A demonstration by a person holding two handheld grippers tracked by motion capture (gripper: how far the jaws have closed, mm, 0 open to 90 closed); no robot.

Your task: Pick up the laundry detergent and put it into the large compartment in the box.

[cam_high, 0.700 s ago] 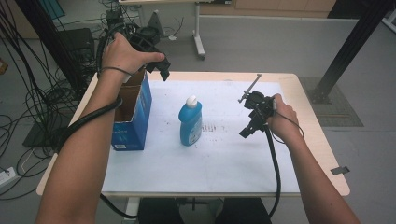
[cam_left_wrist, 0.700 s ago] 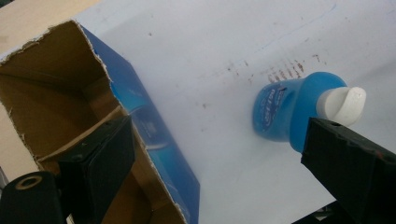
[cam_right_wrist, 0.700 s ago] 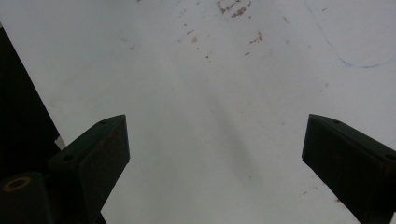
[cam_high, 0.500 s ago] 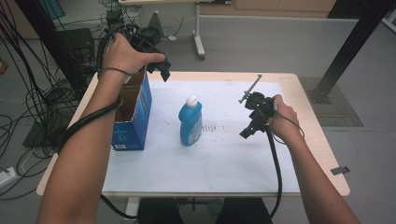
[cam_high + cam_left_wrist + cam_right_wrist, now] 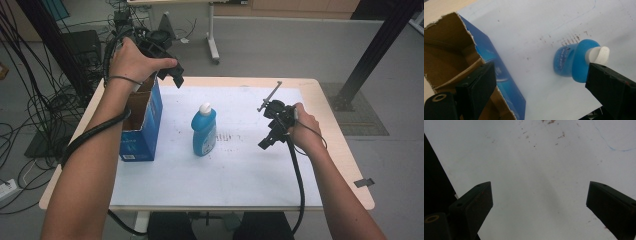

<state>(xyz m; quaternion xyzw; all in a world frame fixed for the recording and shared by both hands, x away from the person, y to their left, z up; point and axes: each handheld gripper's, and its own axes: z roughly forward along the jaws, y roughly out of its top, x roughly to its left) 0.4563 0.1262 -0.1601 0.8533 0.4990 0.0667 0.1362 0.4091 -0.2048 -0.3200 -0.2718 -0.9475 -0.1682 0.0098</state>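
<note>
Blue bottle [image 5: 204,132] stands upright mid-sheet, white cap on. Open blue carton [image 5: 142,122] is seen beside it; no contents can be made out. Right gripper [image 5: 270,136] held over white sheet [image 5: 230,170], jaws wide, empty. Left gripper [image 5: 172,75] held above carton's far end, jaws wide.

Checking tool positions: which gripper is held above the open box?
The left gripper, raised over the blue cardboard box; the right gripper sits low over the white sheet.
</note>
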